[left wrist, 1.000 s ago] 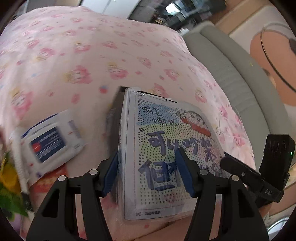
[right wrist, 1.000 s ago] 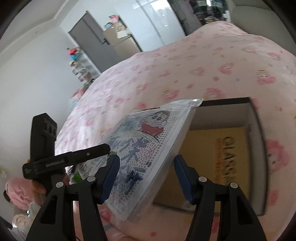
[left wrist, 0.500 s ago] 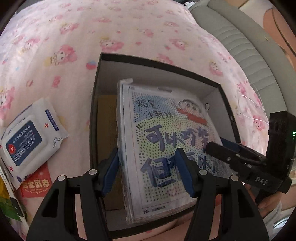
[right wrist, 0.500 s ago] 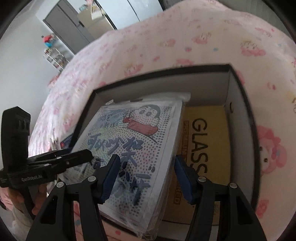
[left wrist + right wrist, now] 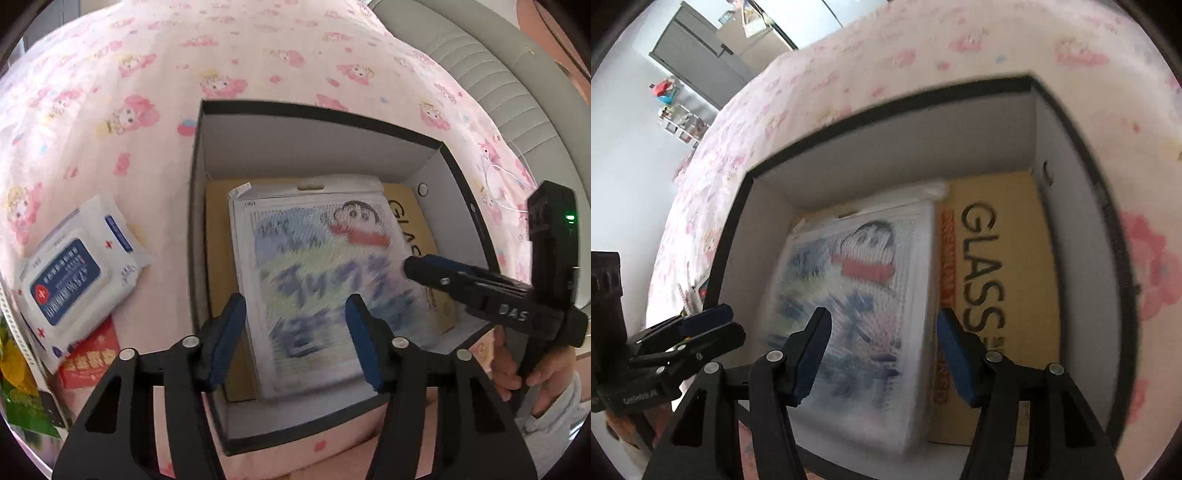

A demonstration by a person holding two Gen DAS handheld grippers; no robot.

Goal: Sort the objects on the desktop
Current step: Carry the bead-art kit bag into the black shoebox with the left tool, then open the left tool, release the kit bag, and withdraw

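A flat packet with a cartoon boy and blue lettering (image 5: 317,273) lies inside a black-rimmed open box (image 5: 325,122), on top of a yellow carton marked GLASS (image 5: 406,221). It also shows in the right wrist view (image 5: 857,306), blurred, beside the carton (image 5: 990,273) in the box (image 5: 886,107). My left gripper (image 5: 295,336) is open above the box's near edge, empty. My right gripper (image 5: 882,354) is open above the packet, empty. The right gripper also shows from the side in the left wrist view (image 5: 465,280).
A white and blue wet-wipes pack (image 5: 74,273) lies left of the box on the pink cartoon cloth (image 5: 221,55), over a red packet (image 5: 92,358). Green and yellow packets (image 5: 18,398) sit at the far left. A grey cushioned edge (image 5: 480,74) runs at the right.
The packet went from held tilted over the box to lying flat inside it. Both grippers have drawn back and stand clear of it, open.
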